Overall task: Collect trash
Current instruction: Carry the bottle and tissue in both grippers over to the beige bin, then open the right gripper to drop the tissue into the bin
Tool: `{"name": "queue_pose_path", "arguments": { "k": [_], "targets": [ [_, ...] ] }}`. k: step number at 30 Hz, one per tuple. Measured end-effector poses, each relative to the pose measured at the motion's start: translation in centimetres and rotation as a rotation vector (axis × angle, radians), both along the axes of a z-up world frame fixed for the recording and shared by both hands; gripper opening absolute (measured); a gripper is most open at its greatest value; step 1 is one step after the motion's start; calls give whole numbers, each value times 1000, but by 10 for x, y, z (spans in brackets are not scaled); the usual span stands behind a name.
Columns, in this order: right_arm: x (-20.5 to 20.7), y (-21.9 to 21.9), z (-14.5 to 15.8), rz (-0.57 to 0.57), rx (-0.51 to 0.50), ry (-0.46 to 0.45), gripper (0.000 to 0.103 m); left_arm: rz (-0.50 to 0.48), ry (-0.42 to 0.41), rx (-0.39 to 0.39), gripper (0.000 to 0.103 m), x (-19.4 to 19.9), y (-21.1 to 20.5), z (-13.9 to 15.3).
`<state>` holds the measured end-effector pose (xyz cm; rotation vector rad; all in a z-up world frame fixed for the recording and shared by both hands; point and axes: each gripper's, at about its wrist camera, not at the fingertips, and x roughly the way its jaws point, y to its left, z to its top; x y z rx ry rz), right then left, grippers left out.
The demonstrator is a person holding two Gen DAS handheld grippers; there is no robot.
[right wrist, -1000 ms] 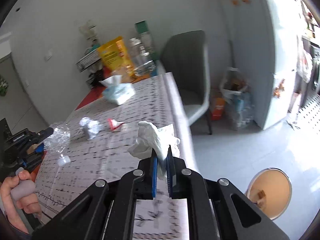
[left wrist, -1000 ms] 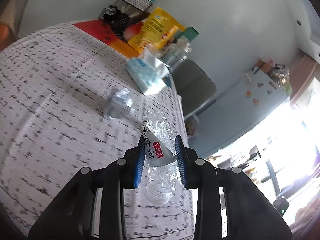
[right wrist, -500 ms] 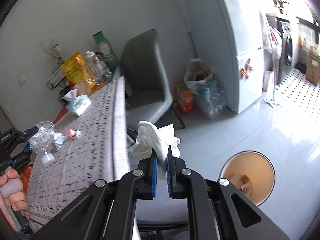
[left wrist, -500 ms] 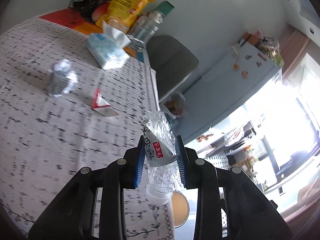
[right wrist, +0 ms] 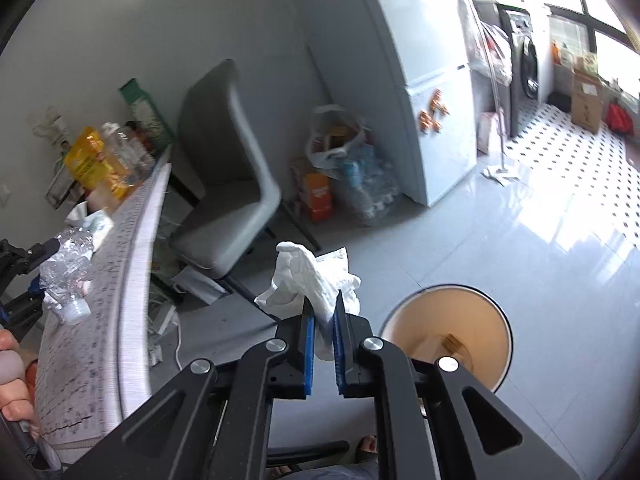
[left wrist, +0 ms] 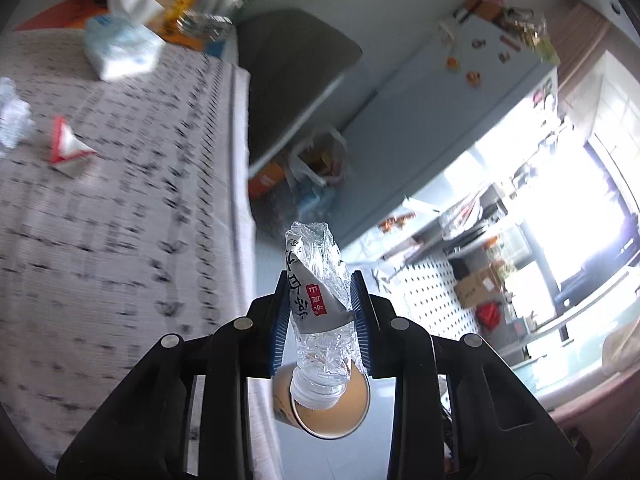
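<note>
Pale floor tiles carry a round bin point(right wrist: 448, 332) beside the patterned desk point(left wrist: 100, 220). Left gripper point(left wrist: 320, 320) pinches a crushed plastic bottle point(left wrist: 316, 304), cap downward, apparently over the bin mouth. Right gripper point(right wrist: 322, 344) is pressed together on a crumpled tissue point(right wrist: 312, 284), left of the bin. Recommended: centre each item over the opening before releasing. One red-and-white wrapper point(left wrist: 66, 146) remains on the desk.
</note>
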<state>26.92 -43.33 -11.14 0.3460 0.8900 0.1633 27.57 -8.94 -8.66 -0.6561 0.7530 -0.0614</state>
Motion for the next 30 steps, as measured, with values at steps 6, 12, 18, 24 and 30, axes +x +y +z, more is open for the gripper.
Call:
{"name": "queue_pose_path", "arguments": {
  "k": [6,12,18,24,30],
  "targets": [
    [14,-33,-40,-77,-5,68,10,-89,55,9,29,34,-48,-23],
    [29,-61,-75,-131,-15,121,20,-175,115,15,29,59,-97,-49],
    [31,-85,-100,-180,-5,157,51,-260,172,24,29,75,-143,-72],
    [11,-116,-111,-257,29,173,51,-340,224,40,29,89,-191,-97],
    [-27,-152,-109,-351,27,184,52,-457,306,25,39,105,-246,-129]
  ]
}}
